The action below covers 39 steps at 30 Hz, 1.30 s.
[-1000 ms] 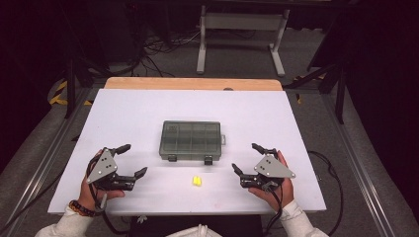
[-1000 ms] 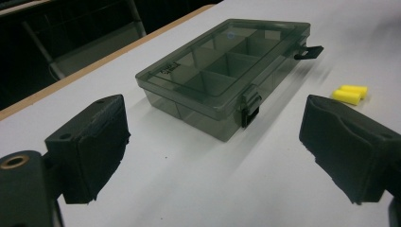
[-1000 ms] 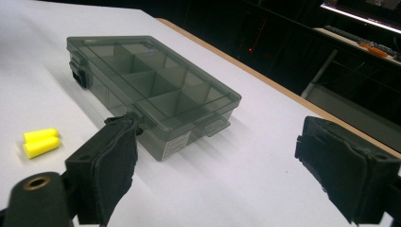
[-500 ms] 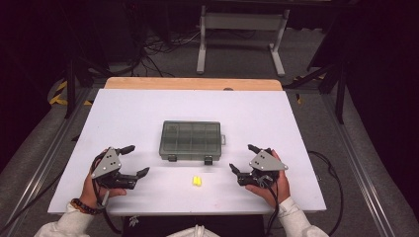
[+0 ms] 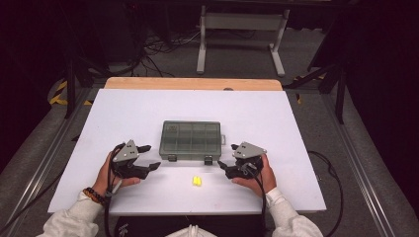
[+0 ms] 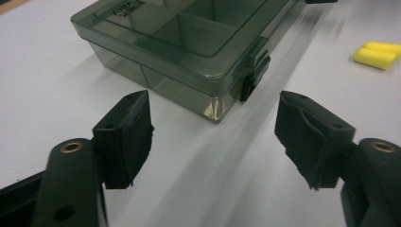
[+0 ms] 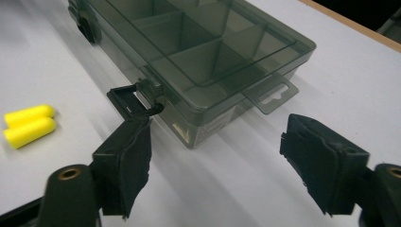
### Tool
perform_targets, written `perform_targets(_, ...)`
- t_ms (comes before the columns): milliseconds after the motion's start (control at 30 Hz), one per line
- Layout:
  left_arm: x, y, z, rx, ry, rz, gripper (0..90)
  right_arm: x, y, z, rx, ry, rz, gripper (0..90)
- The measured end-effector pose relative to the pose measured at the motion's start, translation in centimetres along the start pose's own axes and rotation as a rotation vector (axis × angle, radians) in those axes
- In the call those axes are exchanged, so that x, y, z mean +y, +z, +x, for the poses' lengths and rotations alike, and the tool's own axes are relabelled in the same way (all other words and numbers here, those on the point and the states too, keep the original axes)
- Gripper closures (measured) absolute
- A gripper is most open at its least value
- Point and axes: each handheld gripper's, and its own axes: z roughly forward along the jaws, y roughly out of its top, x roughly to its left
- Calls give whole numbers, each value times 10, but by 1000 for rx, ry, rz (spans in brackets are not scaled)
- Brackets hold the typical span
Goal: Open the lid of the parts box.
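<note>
Fingers point(image 6: 125, 137) of the left gripper point(image 5: 141, 161) are spread apart with nothing held; the same is seen at the right gripper point(image 5: 231, 160), fingers point(image 7: 124, 161). Both pairs have just been closing somewhat, with only bare desk between them.

A white desk point(image 5: 123, 113) with a wooden far edge is seen, set on grey carpet in a dark room; cables and a white metal stand point(image 5: 240, 29) are seen behind it.

The box point(image 5: 190, 140), smoky clear plastic with compartments, lid shut, is placed mid-desk between the grippers. Its near-left corner is faced closely by the left fingers, its near-right corner by the right; one right finger is seen right at a flipped-out latch point(image 7: 134, 101), contact cannot be told. Two yellow earplugs point(image 5: 196, 181) are laid just in front of the box.

Both grippers are held low in the hands, angled inward at the box.
</note>
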Motion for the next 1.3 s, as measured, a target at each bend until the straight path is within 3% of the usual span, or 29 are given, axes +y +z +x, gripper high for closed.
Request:
perform_targets(200,7,10,7,-20,-13,18,373,5,19,1,47,6,44,339)
perform_targets(400,12,17,11,-47,-5,31,473,7,21,-1,59,34,40,454)
perform_targets(600,13,20,14,-56,-10,45,472,6,23,-1,56,30,65,524)
perform_targets(1067,13,19,17,-53,-25,49,485,8,26,1,43,36,66,528)
perform_targets(1300,13,18,17,-51,-29,45,490,8,25,0,61,46,63,542)
